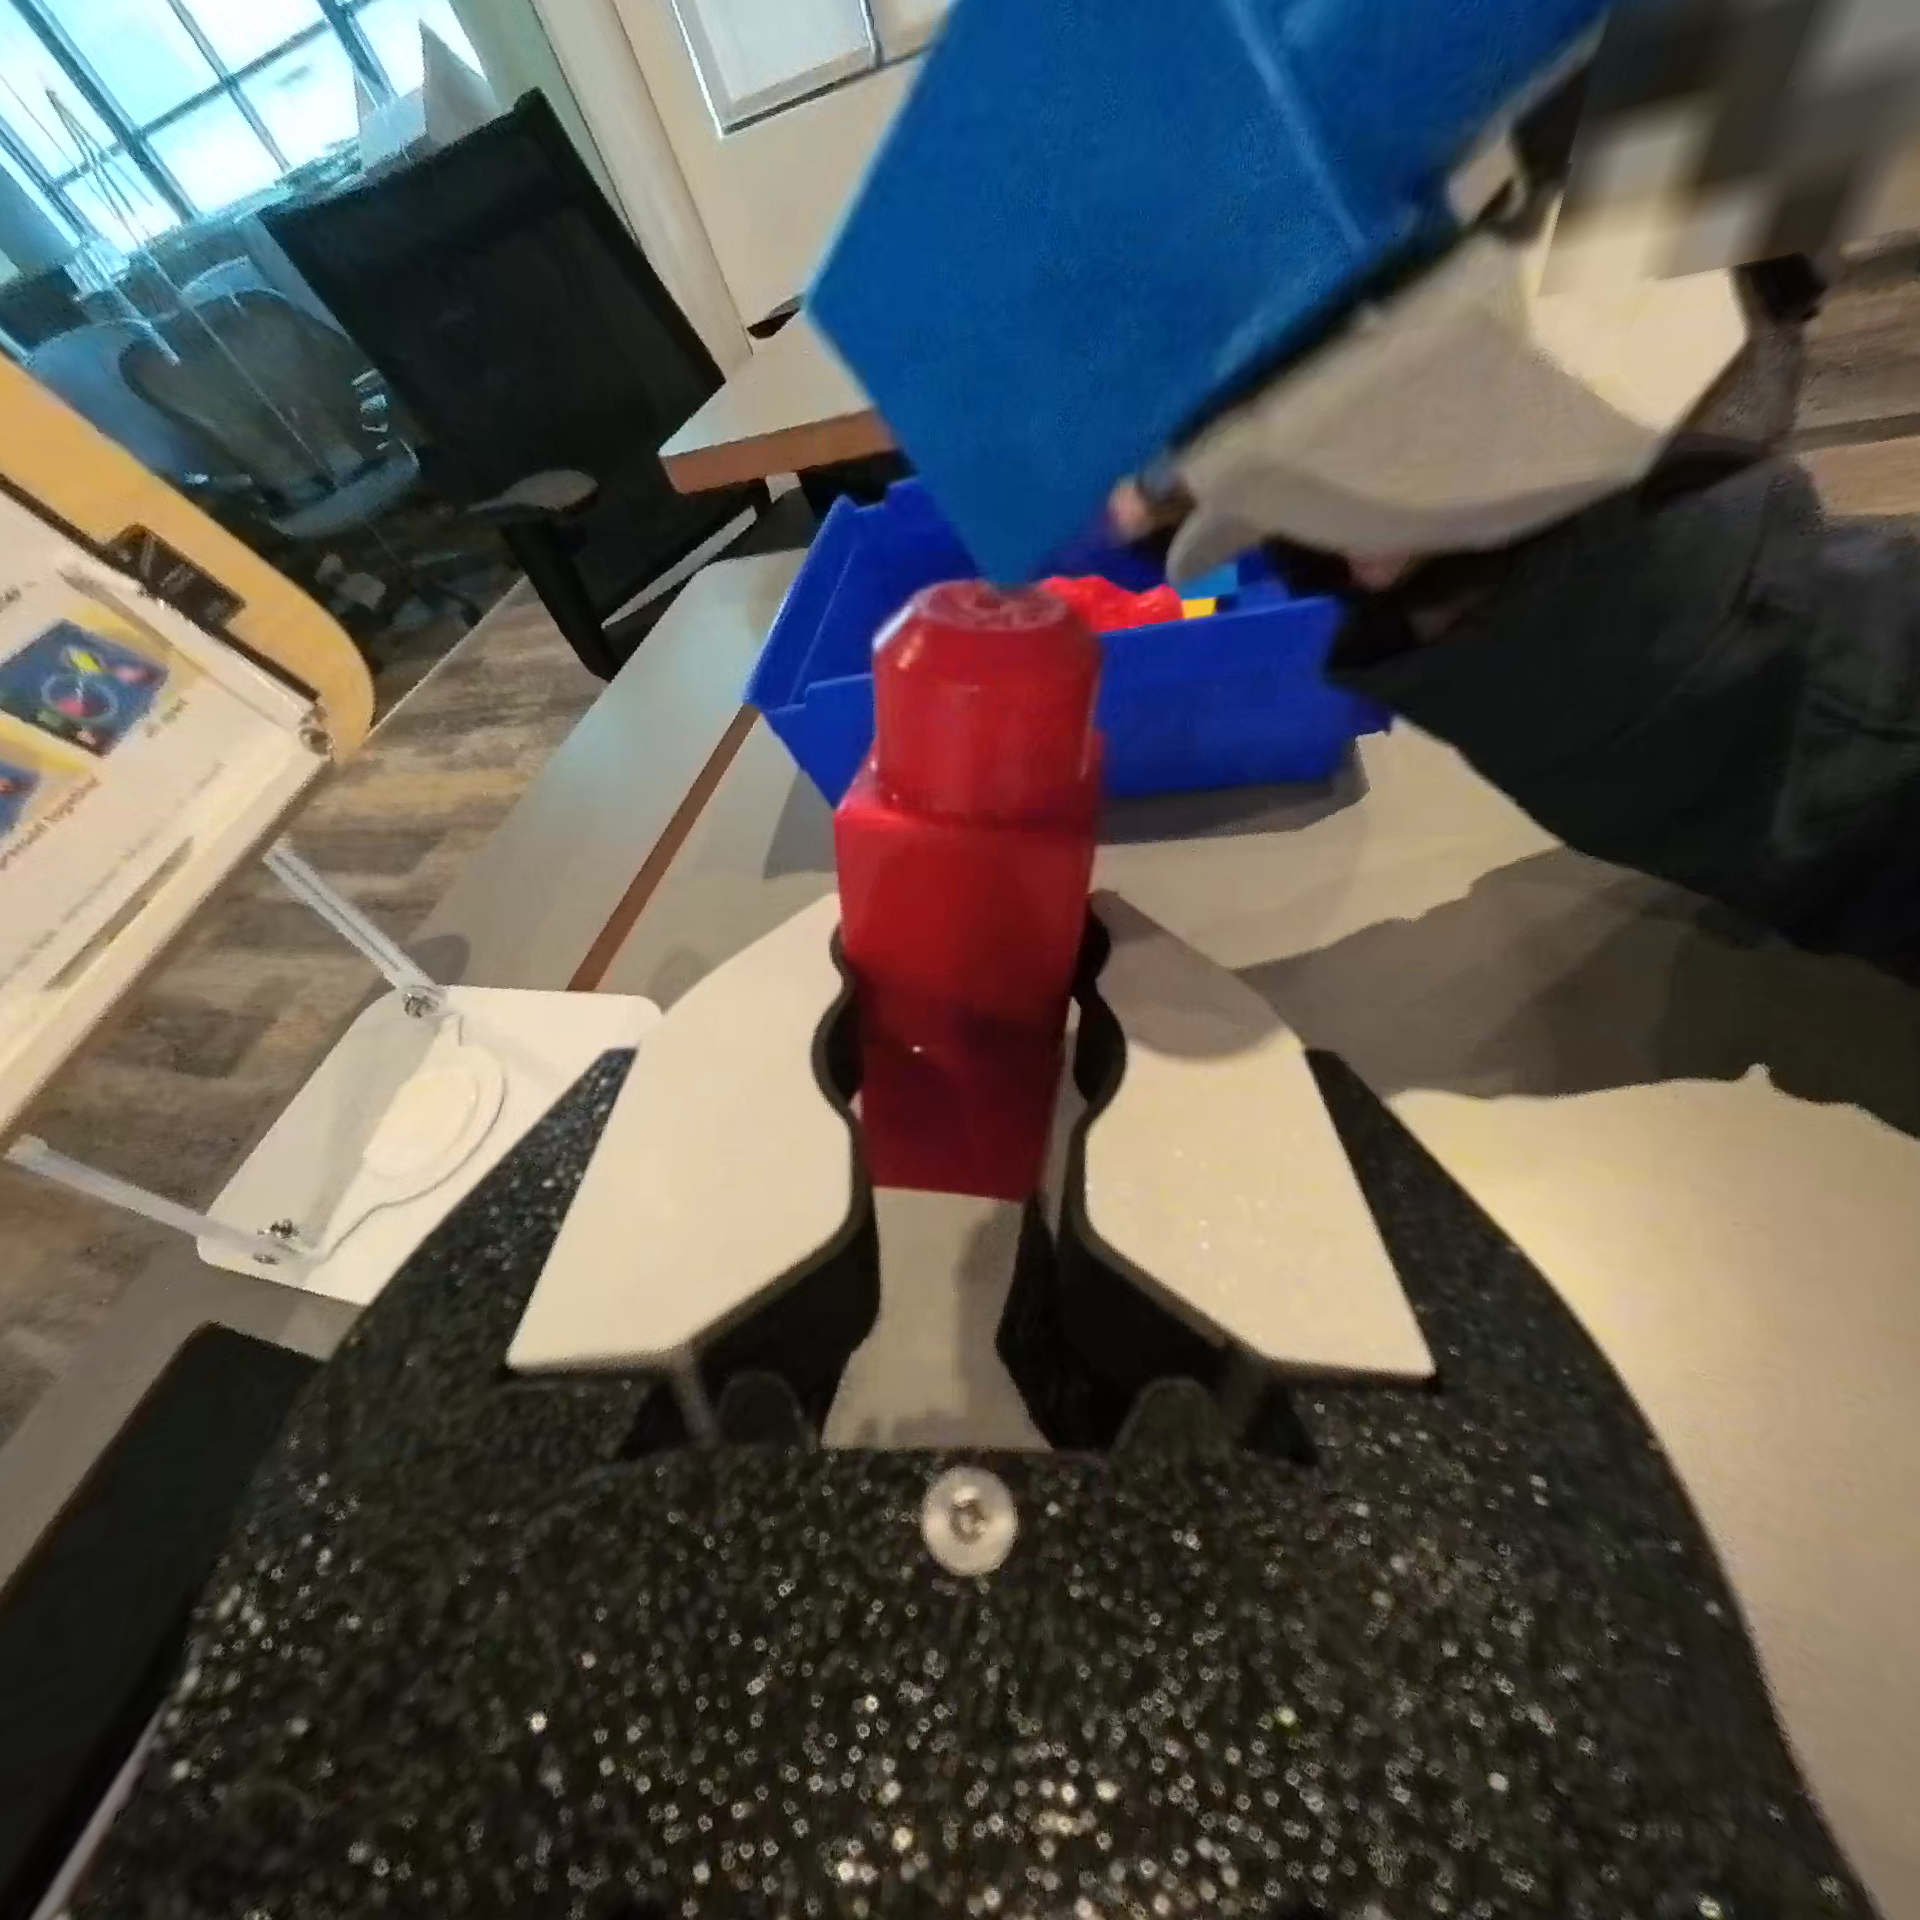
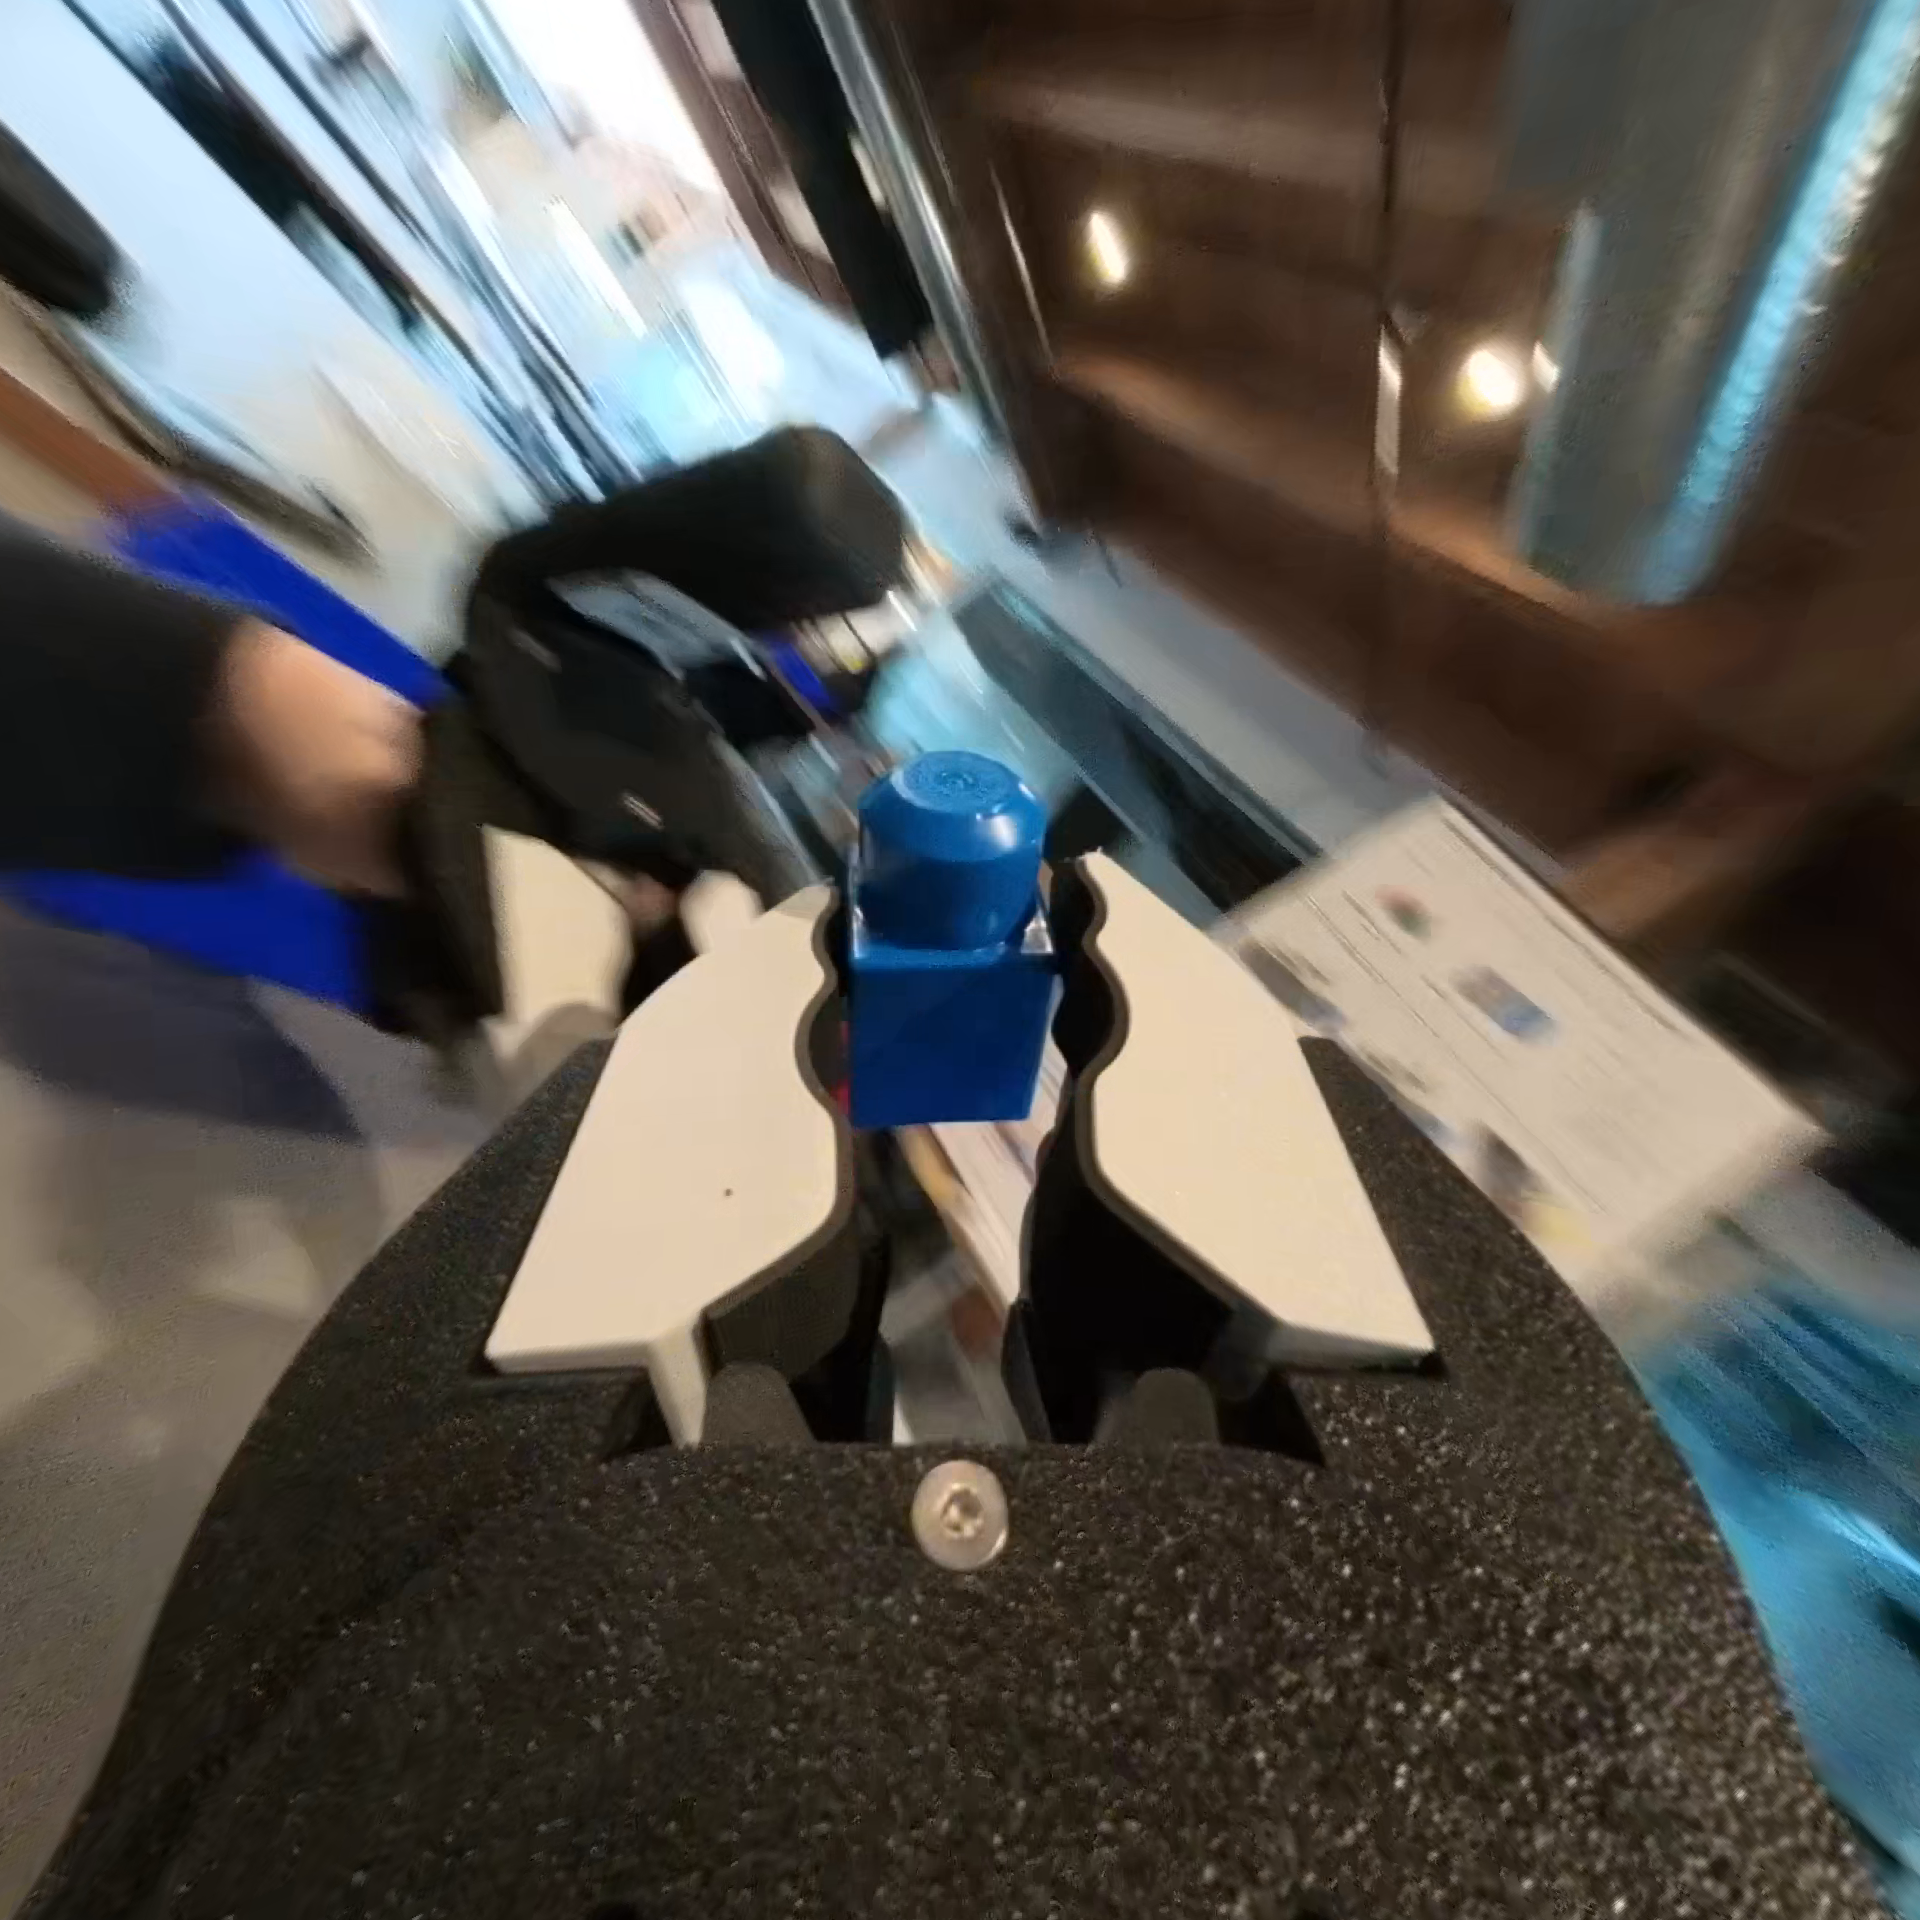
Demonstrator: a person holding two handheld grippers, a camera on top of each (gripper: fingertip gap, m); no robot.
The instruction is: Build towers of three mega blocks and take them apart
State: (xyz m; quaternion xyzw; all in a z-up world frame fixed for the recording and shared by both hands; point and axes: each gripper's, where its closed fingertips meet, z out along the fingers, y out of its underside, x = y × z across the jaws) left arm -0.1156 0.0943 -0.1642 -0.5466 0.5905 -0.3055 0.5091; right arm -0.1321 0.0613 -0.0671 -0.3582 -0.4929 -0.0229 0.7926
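My left gripper (image 1: 966, 997) is shut on a red mega block stack (image 1: 961, 935), which looks like two red blocks, stud end pointing away from me. My right gripper (image 2: 951, 987) is shut on a single blue mega block (image 2: 945, 997), stud forward. In the left wrist view that blue block (image 1: 1174, 260) hangs large just above the red stack's top stud, tilted, with one lower corner touching or almost touching the stud. The right gripper's white fingers (image 1: 1455, 416) hold it from the upper right. The right wrist view is motion-blurred.
A blue bin (image 1: 1226, 707) with more red, yellow and blue blocks stands on the grey table (image 1: 1558, 1195) behind the stack. A white stand with a printed sheet (image 1: 125, 790) is at the left. Office chairs stand beyond the table edge. A person's dark sleeve (image 1: 1662, 727) is at the right.
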